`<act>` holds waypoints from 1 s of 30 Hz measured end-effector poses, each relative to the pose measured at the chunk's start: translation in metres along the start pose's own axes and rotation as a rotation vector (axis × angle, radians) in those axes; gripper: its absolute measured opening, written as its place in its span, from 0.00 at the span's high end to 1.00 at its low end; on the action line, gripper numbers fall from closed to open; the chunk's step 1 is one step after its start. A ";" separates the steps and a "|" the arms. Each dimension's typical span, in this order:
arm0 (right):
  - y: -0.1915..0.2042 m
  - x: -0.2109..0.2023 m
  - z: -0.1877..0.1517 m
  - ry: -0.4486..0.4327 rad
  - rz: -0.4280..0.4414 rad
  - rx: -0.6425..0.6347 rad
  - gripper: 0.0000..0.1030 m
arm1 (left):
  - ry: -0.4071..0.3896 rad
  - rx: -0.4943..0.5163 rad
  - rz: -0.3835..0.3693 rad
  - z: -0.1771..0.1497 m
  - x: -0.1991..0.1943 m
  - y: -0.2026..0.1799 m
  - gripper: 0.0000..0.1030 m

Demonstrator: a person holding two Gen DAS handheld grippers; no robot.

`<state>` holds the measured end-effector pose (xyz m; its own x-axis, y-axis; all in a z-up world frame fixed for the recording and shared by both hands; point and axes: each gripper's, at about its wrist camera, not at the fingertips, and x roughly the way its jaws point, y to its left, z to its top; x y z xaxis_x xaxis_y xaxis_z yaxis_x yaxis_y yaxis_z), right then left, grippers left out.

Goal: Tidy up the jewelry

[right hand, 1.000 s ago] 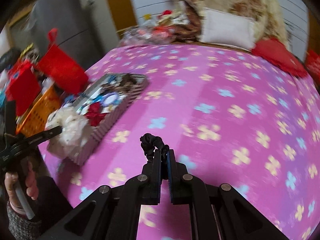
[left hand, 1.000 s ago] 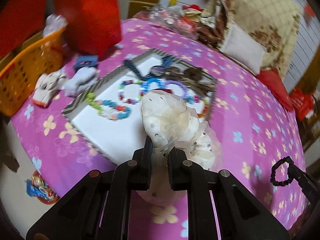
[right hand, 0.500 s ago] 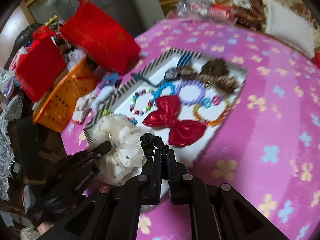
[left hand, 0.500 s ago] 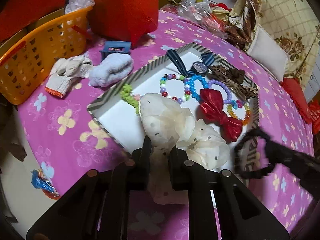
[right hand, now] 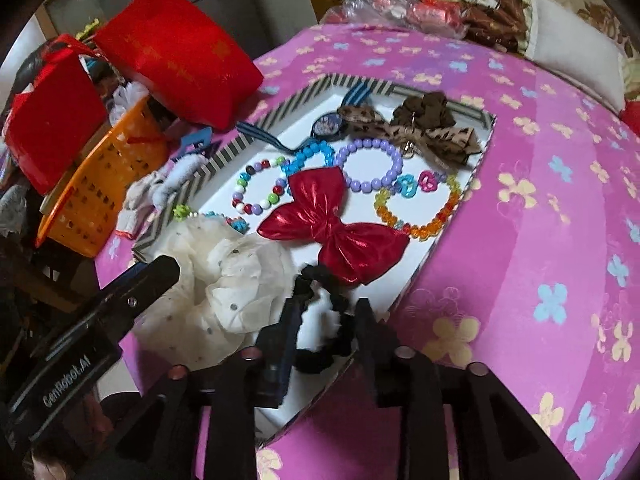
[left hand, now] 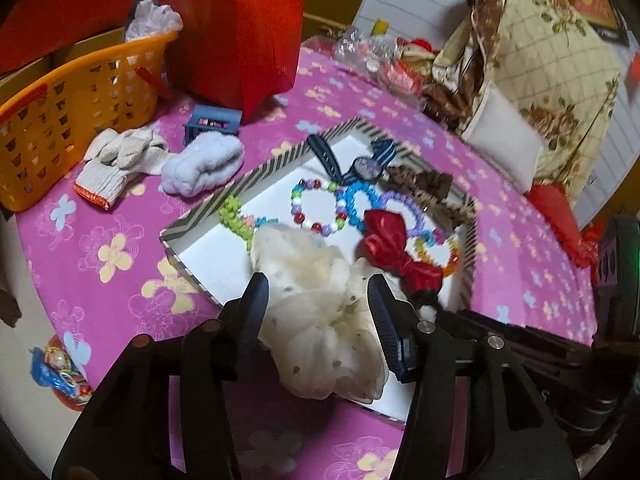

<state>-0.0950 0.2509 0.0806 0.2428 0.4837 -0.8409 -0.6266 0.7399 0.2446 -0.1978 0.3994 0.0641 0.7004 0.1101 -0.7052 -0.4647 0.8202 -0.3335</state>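
Observation:
A striped-rim white tray (left hand: 208,216) (right hand: 476,168) on the pink flowered cloth holds bead bracelets (right hand: 370,166), a red bow (right hand: 332,224) (left hand: 394,246), a leopard bow (right hand: 436,136) and a watch (left hand: 366,168). My left gripper (left hand: 318,300) is open around a cream dotted scrunchie (left hand: 320,312) (right hand: 224,288) lying in the tray's near end. My right gripper (right hand: 326,312) is open, with a black scrunchie (right hand: 320,280) lying between its fingers on the tray's near corner.
An orange basket (left hand: 72,108), red bags (left hand: 236,28) (right hand: 180,60), white gloves (left hand: 116,160) and a pale blue sock roll (left hand: 204,164) sit left of the tray. Cushions and snack packets (left hand: 384,64) lie at the back. The right gripper body (left hand: 560,344) is at the left wrist view's lower right.
Both grippers moved over the tray and opened. The cream scrunchie and the black scrunchie, held before, now lie in the tray's near end.

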 end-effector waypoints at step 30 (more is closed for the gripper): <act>-0.102 -0.145 -0.172 -0.156 -0.321 0.187 0.56 | -0.277 0.230 0.315 -0.044 -0.050 -0.064 0.35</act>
<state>-0.1934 0.0245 0.0945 0.5228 0.2682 -0.8092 -0.3588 0.9303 0.0766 -0.2270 0.3171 0.0935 0.6774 0.4933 -0.5456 -0.5675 0.8224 0.0390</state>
